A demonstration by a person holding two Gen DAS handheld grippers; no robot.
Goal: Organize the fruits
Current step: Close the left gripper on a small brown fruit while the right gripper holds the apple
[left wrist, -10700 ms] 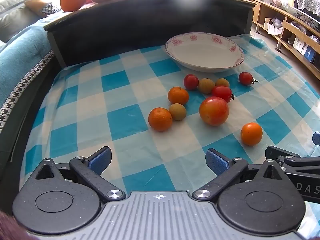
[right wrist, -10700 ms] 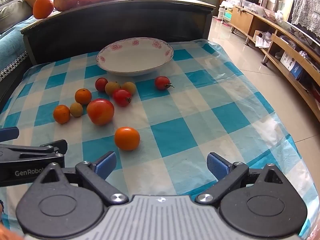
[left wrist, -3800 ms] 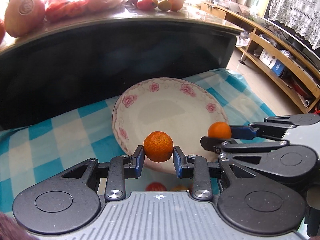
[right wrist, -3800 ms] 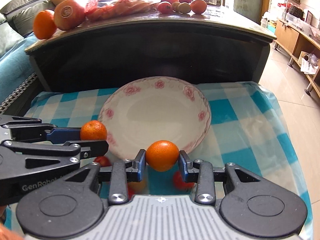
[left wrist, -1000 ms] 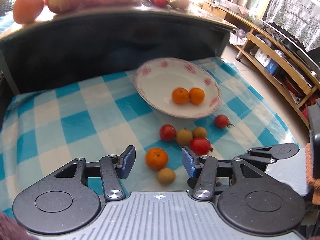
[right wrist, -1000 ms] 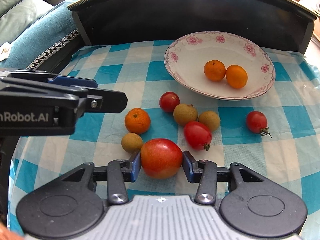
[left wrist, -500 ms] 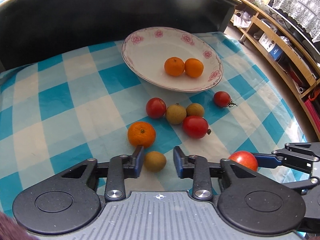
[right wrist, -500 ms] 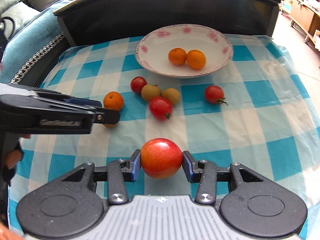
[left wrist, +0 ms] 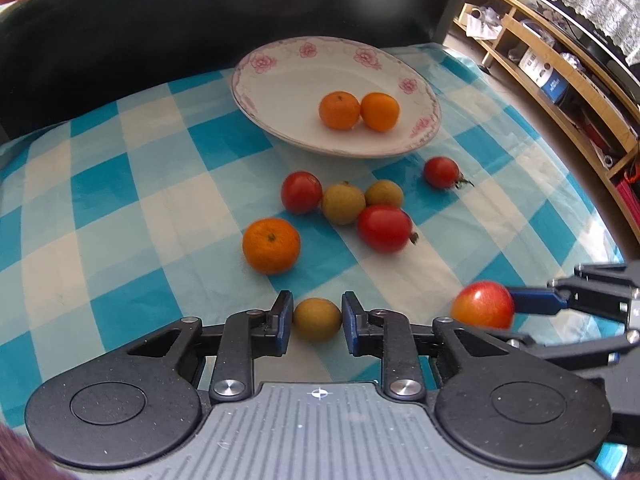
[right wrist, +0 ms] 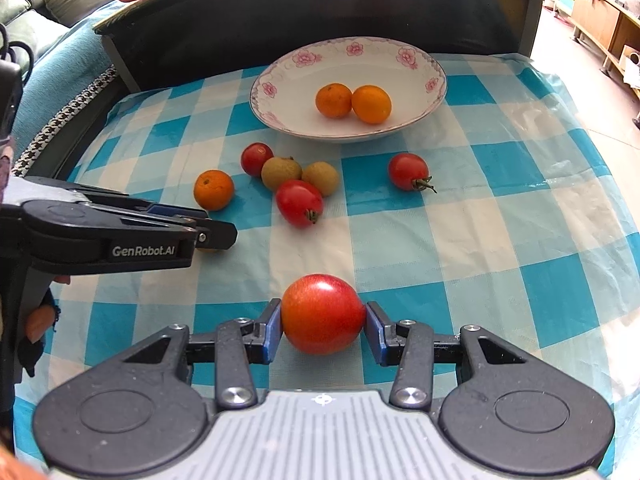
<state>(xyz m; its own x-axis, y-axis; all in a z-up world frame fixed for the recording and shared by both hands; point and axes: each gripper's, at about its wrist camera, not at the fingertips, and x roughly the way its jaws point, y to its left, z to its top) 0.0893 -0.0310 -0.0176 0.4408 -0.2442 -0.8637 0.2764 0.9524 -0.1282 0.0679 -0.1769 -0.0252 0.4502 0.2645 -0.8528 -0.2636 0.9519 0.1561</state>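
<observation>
On the left, the left gripper (left wrist: 317,322) is closing its fingers (left wrist: 282,322) around a small brown longan (left wrist: 317,319) low over the checked cloth on the table (left wrist: 120,208). From the wrist view I cannot quite tell whether both pads are already pressing the fruit or whether it is still resting on the cloth. Just ahead of it a loose mandarin (left wrist: 271,245) is lying alone. Further right sits a cluster: a cherry tomato (left wrist: 301,192), two more longans (left wrist: 343,204), an oblong tomato (left wrist: 384,228), and a stemmed tomato (left wrist: 441,172) off by itself. Behind them the floral plate (left wrist: 280,76) is holding two mandarins (left wrist: 339,110) side by side. On the far right, the right gripper (right wrist: 323,328) is clamping a large red tomato (right wrist: 323,314) clear of the table.

To do this step well, the left fingers should be squeezing only enough to hold, since the longan is small, round and likely to squirt out sideways. Then both fruits should be travelling over the cluster, not through it, and being set down gently beside the two mandarins so that nothing rolls off the rim.

Compared with half a second ago, the left gripper is sitting closer around the longan and the big tomato is hanging slightly higher in the right fingers.
</observation>
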